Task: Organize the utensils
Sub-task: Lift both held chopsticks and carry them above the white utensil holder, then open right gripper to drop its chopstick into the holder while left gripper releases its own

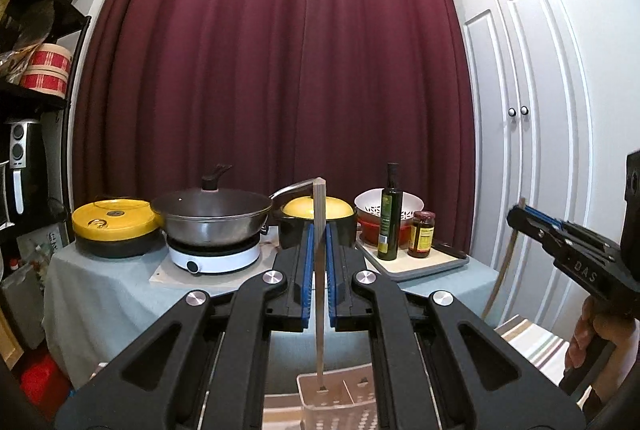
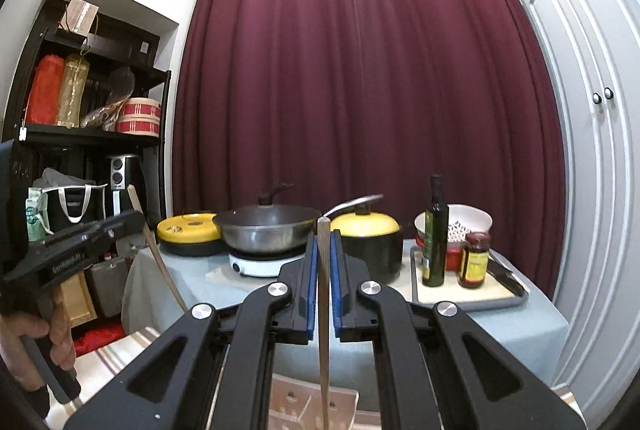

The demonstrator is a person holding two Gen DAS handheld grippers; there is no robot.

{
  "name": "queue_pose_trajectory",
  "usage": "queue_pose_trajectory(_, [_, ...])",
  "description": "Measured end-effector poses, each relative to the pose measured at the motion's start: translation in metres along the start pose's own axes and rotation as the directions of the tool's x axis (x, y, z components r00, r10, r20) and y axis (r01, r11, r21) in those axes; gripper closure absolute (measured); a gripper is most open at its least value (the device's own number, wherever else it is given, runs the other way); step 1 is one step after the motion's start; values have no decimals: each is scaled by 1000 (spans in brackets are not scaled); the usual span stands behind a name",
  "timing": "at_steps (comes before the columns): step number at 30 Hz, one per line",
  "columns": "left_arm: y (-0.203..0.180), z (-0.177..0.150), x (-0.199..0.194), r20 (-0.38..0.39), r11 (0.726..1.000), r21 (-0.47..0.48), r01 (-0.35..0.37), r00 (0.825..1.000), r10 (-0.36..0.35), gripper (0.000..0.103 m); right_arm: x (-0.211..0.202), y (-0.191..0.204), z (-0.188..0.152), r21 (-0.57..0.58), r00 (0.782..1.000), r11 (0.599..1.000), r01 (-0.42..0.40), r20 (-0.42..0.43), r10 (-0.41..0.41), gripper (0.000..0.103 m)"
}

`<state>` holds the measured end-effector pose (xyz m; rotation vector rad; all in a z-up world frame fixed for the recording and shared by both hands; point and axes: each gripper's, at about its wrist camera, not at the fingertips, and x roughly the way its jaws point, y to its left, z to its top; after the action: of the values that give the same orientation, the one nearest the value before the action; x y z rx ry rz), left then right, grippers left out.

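- Chopstick [image 1: 320, 270] upright between the blue pads of the left gripper [image 1: 319, 230], lower tip down inside the white slotted holder [image 1: 340, 402], near its left wall.
- Second chopstick [image 2: 324, 310] clamped the same way in the right gripper [image 2: 324, 242], tip just above the holder [image 2: 316, 406], clear of its rim.
- Both claws narrow, pinched on their sticks, well apart sideways.
- Beyond, cloth-covered table [image 1: 100, 294] crowded: wok [image 1: 212, 218] on a white hotplate, yellow-lidded pot [image 1: 316, 214], tray [image 1: 424, 266] with bottle [image 1: 390, 214] and jar [image 1: 422, 234] close to the right edge.
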<state>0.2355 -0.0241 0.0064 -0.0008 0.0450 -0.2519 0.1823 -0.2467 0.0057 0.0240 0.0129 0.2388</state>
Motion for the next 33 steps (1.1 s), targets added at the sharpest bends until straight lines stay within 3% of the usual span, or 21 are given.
queue_pose_trajectory(6, [1, -21, 22, -38, 1000, 5, 6, 999, -6, 97, 31, -4, -17, 16, 1000, 1000, -7, -8, 7, 96])
queue_pose_trajectory(13, [0, -59, 38, -89, 1000, 20, 18, 996, -16, 97, 55, -10, -61, 43, 995, 999, -1, -102, 6, 96])
queue_pose_trajectory(20, [3, -85, 51, -146, 1000, 10, 23, 989, -21, 97, 63, -8, -83, 23, 986, 1000, 6, -169, -2, 96])
queue_pose_trajectory(22, [4, -90, 51, -154, 1000, 13, 24, 988, -22, 91, 63, -7, -86, 10, 984, 1000, 9, -177, -7, 96])
queue_pose_trajectory(24, [4, -92, 51, -158, 1000, 15, 20, 987, -17, 78, 60, -5, -87, -2, 983, 1000, 12, -183, -13, 82])
queue_pose_trajectory(26, [4, -93, 50, -156, 1000, 12, 10, 988, -8, 63, 58, -5, -88, -8, 984, 1000, 23, -174, -24, 46])
queue_pose_trajectory(33, [2, -89, 28, -135, 999, 29, -13, 991, 16, 41, 32, 2, -75, -44, 988, 998, 44, -144, -50, 38])
